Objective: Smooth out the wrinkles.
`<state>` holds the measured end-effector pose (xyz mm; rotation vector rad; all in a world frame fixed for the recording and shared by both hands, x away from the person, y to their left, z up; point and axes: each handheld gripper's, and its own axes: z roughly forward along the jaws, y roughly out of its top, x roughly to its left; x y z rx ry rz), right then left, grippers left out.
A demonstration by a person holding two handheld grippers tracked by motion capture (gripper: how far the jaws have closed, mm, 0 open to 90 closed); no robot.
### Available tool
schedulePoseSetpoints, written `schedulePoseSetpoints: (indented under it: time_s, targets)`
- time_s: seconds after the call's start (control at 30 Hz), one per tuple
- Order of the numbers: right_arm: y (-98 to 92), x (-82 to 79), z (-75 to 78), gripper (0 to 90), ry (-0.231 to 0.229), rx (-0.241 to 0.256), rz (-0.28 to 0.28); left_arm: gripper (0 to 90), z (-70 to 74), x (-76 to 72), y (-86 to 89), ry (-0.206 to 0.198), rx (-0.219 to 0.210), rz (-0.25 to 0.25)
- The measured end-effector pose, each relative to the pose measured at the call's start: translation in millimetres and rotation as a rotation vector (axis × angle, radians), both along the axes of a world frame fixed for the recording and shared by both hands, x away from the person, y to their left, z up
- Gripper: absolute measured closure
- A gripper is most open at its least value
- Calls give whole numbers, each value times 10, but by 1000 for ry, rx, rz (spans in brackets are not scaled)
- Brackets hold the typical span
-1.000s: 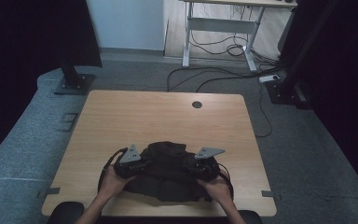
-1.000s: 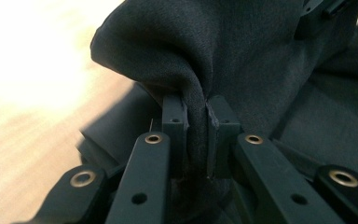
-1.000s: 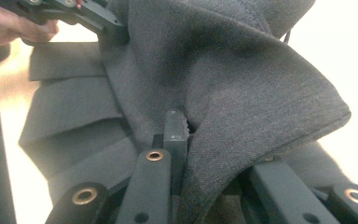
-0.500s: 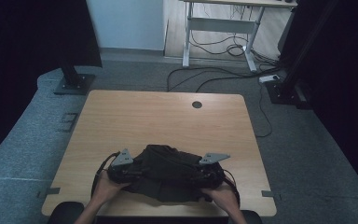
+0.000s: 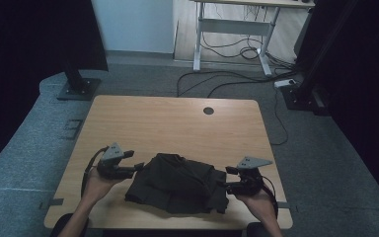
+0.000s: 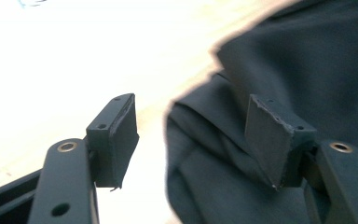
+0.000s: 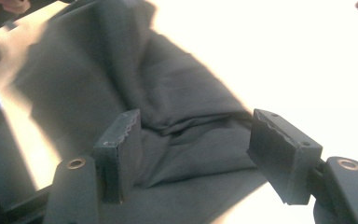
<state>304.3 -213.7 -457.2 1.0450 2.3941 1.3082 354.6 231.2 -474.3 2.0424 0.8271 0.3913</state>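
While both hands rest low at the dark cloth's (image 5: pixel 177 182) ends, left claw (image 5: pixel 139 166) and right claw (image 5: pixel 222 177) gape wide (holding nothing).

The dark cloth (image 6: pixel 279 93) runs off the left gripper view's right and bottom edges, blurred. In the right gripper view, glare washes out the table (image 7: pixel 284 56).

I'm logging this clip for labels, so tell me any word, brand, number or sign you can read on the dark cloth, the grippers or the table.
None: no text can be read in any of the three views.
Dark cloth: plain fabric, no tag or print showing.
Left gripper and right gripper: bare black parts and grey plates, no markings.
Table: plain wood with a round hole, no label.
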Motion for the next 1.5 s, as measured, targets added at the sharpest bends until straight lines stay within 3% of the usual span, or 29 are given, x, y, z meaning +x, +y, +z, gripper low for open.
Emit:
schedulePoseSetpoints:
  time_s: [0.03, 0.2, 0.27, 0.37, 0.43, 0.53, 0.73, 0.8, 0.83, 0.9, 0.93, 0.97, 1.03, 1.1, 1.23, 1.3, 1.37, 1.4, 1.43, 1.47, 1.5]
  targets:
    - [-9, 87, -16, 342, 3, -6, -25, 324, -25, 139, -48, 21, 4, 21]
    - [95, 290, -158, 314, 40, -19, -71, 296, -141, 393, -237, 83, 23, 42]
    - [162, 368, -228, 305, 54, -18, -81, 290, -199, 468, -327, 101, 46, 45]
    - [266, 464, -305, 298, 69, -10, -95, 289, -274, 559, -426, 150, 50, 42]
    - [359, 520, -337, 296, 71, -19, -103, 290, -291, 565, -474, 159, 52, 34]
    - [486, 572, -358, 293, 70, -23, -87, 294, -273, 530, -498, 158, 36, 15]
    - [696, 536, -344, 288, 57, 1, -25, 289, -111, 225, -425, 142, -57, -60]
    - [709, 505, -339, 288, 55, -1, -15, 286, -96, 161, -411, 138, -62, -75]
    - [713, 425, -330, 289, 49, -2, 10, 282, -74, 24, -386, 131, -55, -114]
    - [698, 360, -320, 289, 42, -13, 16, 277, -57, -120, -354, 117, -42, -154]
    - [698, 360, -320, 289, 42, -13, 16, 273, -57, -120, -354, 117, -42, -154]
    - [660, 296, -306, 289, 38, -16, 18, 268, -28, -239, -312, 100, -33, -181]
    - [615, 245, -292, 289, 36, -19, 14, 265, 23, -294, -261, 76, -19, -180]
    - [581, 204, -282, 283, 33, -26, 3, 265, 76, -291, -223, 65, -19, -147]
    - [568, 121, -292, 226, 38, -35, -26, 236, 110, -300, -294, 98, -48, -127]
    - [580, 85, -328, 159, 49, -54, -60, 209, 67, -357, -391, 108, -21, -133]
    - [589, 44, -371, 141, 60, -72, -86, 179, -10, -426, -482, 120, 39, -125]
    - [593, 17, -392, 135, 63, -83, -98, 158, -10, -426, -482, 120, 39, -125]
    - [599, -9, -414, 131, 64, -96, -110, 151, -106, -487, -535, 130, 103, -104]
    - [605, -32, -440, 130, 67, -106, -120, 145, -106, -487, -535, 130, 103, -104]
    - [613, -53, -468, 126, 75, -123, -131, 143, -198, -519, -539, 148, 145, -67]
